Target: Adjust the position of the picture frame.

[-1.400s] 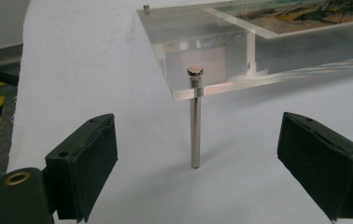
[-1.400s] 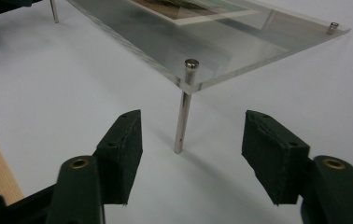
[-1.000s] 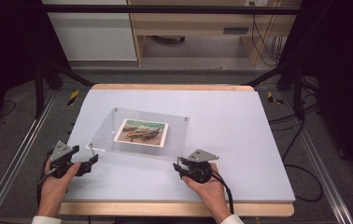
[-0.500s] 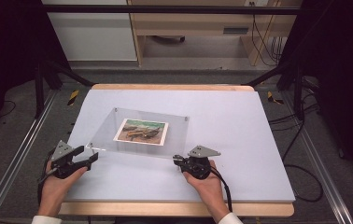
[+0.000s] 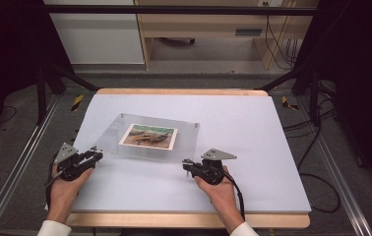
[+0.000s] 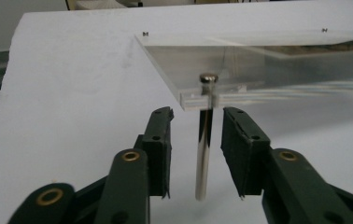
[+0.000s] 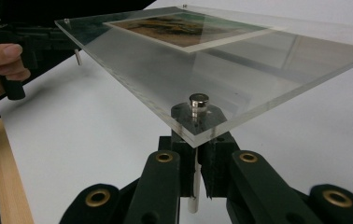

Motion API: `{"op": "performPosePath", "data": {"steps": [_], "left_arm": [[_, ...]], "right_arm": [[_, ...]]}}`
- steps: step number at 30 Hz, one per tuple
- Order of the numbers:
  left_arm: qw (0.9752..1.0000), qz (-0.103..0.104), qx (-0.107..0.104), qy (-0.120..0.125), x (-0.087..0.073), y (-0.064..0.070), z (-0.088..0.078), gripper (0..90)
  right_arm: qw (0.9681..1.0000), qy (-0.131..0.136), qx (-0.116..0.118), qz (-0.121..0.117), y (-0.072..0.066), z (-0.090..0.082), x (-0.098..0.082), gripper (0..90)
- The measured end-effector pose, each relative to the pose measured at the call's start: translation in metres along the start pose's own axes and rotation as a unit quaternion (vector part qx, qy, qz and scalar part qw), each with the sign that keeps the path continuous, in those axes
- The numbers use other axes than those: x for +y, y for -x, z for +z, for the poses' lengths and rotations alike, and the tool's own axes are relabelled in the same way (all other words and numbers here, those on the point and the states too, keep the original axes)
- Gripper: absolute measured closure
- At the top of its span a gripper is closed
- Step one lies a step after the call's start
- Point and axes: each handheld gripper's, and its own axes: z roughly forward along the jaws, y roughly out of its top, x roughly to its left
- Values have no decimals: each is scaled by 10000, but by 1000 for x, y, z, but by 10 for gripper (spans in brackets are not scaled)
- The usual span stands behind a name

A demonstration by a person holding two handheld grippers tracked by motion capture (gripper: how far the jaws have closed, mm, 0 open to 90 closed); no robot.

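- Clear plastic picture frame stands on shiny metal legs near the table's middle.
- Left gripper is spread wide around one leg, not squeezing.
- Right gripper pinches another leg.

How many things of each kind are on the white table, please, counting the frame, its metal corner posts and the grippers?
Clear acrylic photo frame holding a printed picture: 1
Silver metal corner posts with a visible stem or cap: 4
Black two-jaw handheld grippers, left and right: 2
Total: 7
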Motion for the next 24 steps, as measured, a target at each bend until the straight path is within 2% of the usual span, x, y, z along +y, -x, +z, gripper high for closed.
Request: {"op": "performPosePath", "data": {"steps": [2,3,5,7,9,14,19,24], "left_arm": [[9999,41,-60,95,1,0,2,714],[9998,69,-19,159,2,0,2,728],[9997,28,11,238,3,-1,4,765],[9995,22,-102,292,4,-1,7,792],[9994,-29,-105,343,6,0,7,837],[9990,-225,-137,361,9,0,5,840],[9989,-283,-153,332,11,3,3,840],[9988,-319,-204,314,13,7,3,840]], "right_arm": [[10000,-30,-9,-6,0,0,0,848],[10000,-39,-15,-5,0,0,0,848],[10000,-27,-17,-9,0,0,0,848],[10000,7,-16,0,0,0,1,849],[10000,38,-65,-40,-1,-1,1,848],[9997,173,-158,-109,-3,0,2,838],[9987,338,-343,-180,-3,3,3,807],[9974,483,-502,-165,-2,3,4,837]]}}
